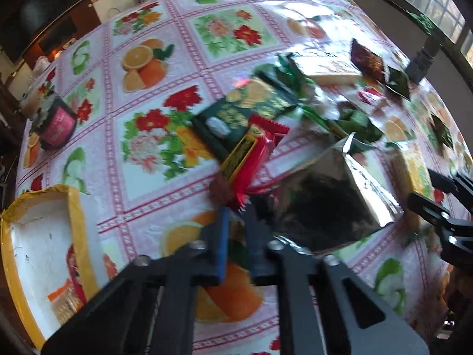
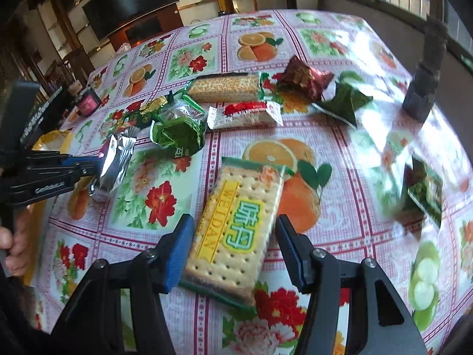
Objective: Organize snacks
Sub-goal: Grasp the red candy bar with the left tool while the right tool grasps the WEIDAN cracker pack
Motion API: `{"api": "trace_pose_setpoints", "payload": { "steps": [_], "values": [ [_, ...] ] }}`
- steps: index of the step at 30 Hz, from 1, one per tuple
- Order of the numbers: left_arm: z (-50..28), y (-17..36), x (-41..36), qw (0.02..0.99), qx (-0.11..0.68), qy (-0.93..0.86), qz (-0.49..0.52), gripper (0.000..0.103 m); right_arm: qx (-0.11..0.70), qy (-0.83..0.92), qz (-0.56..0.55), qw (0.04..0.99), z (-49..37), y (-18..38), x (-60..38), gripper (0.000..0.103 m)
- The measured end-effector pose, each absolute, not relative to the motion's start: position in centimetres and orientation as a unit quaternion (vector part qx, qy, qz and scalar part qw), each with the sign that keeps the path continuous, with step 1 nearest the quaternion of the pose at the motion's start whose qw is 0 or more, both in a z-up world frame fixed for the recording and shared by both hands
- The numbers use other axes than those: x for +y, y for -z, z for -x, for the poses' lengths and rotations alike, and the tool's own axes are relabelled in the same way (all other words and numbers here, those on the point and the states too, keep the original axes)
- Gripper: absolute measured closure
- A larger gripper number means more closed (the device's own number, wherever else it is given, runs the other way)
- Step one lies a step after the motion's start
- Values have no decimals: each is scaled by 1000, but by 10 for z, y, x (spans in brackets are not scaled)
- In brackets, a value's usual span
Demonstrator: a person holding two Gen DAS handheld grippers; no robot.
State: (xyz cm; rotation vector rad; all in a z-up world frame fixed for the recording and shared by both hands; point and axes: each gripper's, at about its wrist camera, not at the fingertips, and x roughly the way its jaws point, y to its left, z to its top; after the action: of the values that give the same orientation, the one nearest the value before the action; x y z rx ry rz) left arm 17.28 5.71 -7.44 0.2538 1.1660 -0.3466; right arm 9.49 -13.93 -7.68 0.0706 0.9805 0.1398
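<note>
The left hand-held gripper (image 1: 236,222) points steeply down, its jaws closed on the edge of a silver foil packet (image 1: 331,201). Only the right wrist view shows the right hand-held gripper (image 2: 233,248) half open, straddling a cracker pack (image 2: 236,230) flat on the surface (image 2: 340,153), pads not touching. Farther snacks lie scattered beyond.

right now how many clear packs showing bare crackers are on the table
2: the WEIDAN pack lying inside the open right gripper, and a longer pack further back. Blurred packets at the right may hide more.
</note>
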Motion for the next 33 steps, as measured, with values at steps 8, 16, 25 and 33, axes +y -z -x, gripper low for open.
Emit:
{"api": "trace_pose_setpoints", "payload": {
  "steps": [8, 16, 25, 33],
  "values": [
    [-181, 61, 45, 818, 535, 173, -125, 71, 466, -58, -4, 883, -99, 78, -135, 46],
    [-208, 64, 27, 807, 531, 198, -164, 45, 465, -61, 0, 883, -100, 78, -134, 45],
    [-205, 76, 20, 799, 543, 216, -143, 73, 461, -57, 34, 885, -97, 79, -139, 57],
    [-176, 70, 14, 805, 537, 222, -120, 76, 465, -62, 12, 883, -83, 76, -158, 57]
  ]
}}
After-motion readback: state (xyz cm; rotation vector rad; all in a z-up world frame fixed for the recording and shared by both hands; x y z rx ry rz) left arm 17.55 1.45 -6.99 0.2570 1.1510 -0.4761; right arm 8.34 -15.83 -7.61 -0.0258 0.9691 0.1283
